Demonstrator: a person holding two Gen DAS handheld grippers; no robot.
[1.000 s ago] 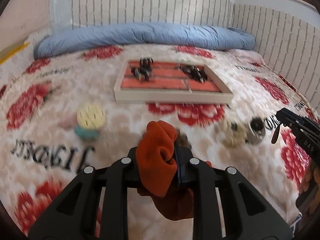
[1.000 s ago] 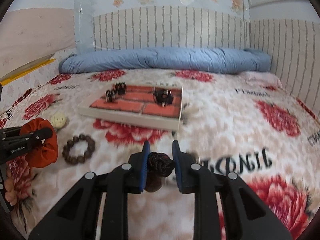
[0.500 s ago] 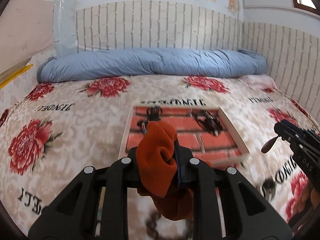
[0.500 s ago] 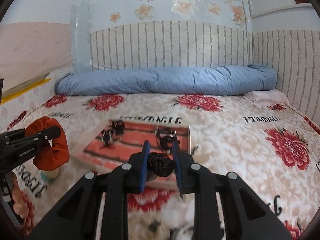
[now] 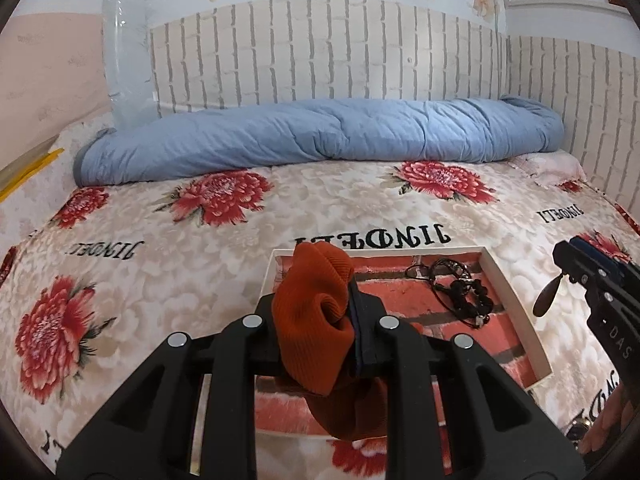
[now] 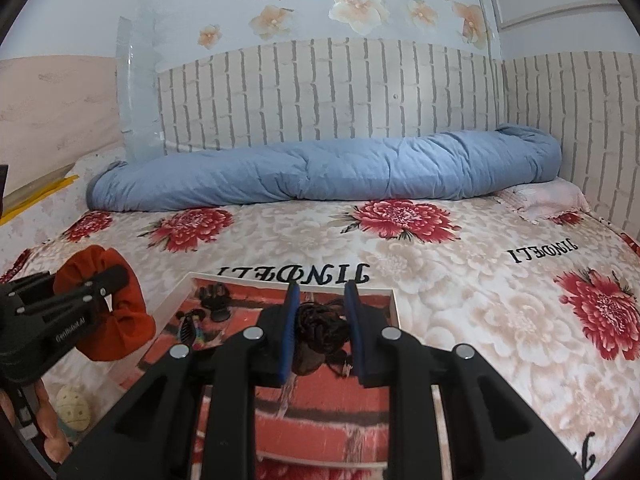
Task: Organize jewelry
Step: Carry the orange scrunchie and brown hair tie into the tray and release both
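— Scrunchie (image 5: 316,320), rust-orange, ribbed fabric, bunched into a fold. Pinched between the jaws of the left gripper (image 5: 320,316), hanging above the near left part of the tray (image 5: 516,300).

— And from the right wrist view: same scrunchie (image 6: 120,320), seen as a full puffy ring, just left of the tray (image 6: 168,308), clamped by the left gripper (image 6: 108,280).

— Tray itself: shallow, white rim, red brick-pattern bottom, lying flat on the flowered bedspread (image 5: 160,280). Inside it, toward the far right corner, a tangle of black cord and dark beads (image 5: 460,292).

— Right gripper (image 6: 320,320)?

— Jaws closed narrowly on a dark brown knotted cord piece (image 6: 320,328), held above the middle of the tray. Seen from the left wrist as a black arm right of the tray (image 5: 588,280), a dark oval bead (image 5: 546,300) dangling below its tip.

— Anything else in the tray?

— Small dark hair clips (image 6: 214,298) near the far left corner; a colourful clip (image 6: 192,330) just nearer than those. Details too small to tell.

— Outside the tray?

— Cream round object with dots (image 6: 73,406) on the bedspread, left of the tray's near corner. Rolled blue quilt (image 5: 320,140) well beyond the tray, against the brick-pattern wall.
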